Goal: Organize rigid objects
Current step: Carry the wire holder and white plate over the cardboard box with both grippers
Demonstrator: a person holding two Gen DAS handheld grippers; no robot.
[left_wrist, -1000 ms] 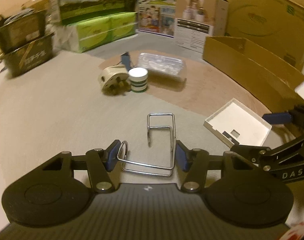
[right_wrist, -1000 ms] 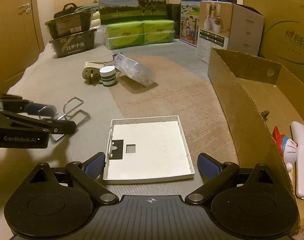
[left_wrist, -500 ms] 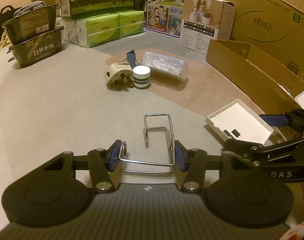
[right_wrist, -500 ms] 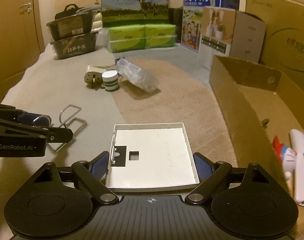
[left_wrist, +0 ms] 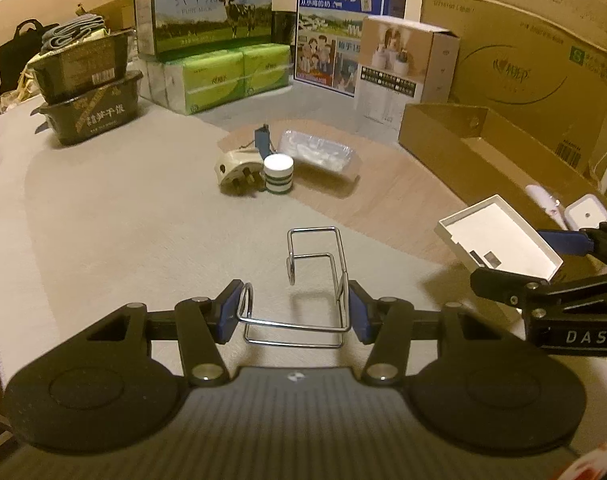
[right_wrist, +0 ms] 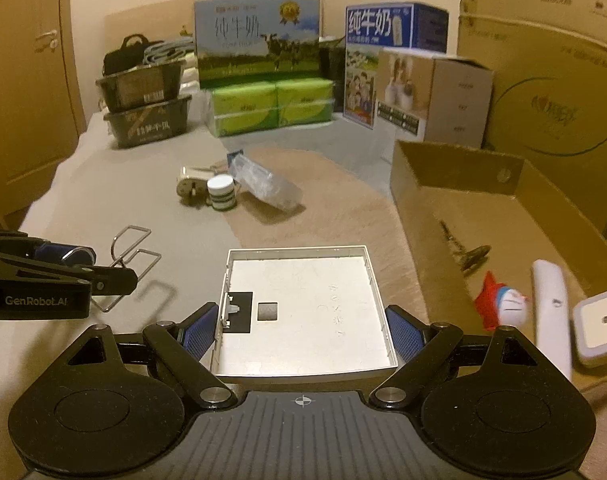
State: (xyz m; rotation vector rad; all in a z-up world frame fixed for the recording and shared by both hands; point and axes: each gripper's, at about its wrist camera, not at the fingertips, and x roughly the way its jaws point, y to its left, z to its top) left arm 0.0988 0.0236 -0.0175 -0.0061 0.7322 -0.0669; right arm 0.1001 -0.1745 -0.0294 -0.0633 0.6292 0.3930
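Observation:
My left gripper [left_wrist: 294, 312] is shut on a bent wire holder [left_wrist: 315, 280] and holds it above the grey cloth; it also shows in the right wrist view [right_wrist: 133, 256]. My right gripper [right_wrist: 301, 330] is shut on a flat white square tray [right_wrist: 307, 312], lifted off the surface; the tray shows at the right of the left wrist view [left_wrist: 497, 238]. The open cardboard box [right_wrist: 455, 184] lies to the right and holds a white remote [right_wrist: 551, 312], a small toy figure [right_wrist: 503, 306] and a white square device [right_wrist: 601, 324].
On the cloth ahead lie a white plug adapter [left_wrist: 239, 168], a small striped jar [left_wrist: 278, 174] and a clear plastic pack [left_wrist: 319, 152]. Milk cartons [left_wrist: 207, 8], green tissue packs [left_wrist: 227, 76], black trays [left_wrist: 91, 112] and big cardboard boxes line the back.
Both grippers have risen and tilted up. The wire holder and the white tray have lifted off the cloth with them, and the tray has moved toward the box.

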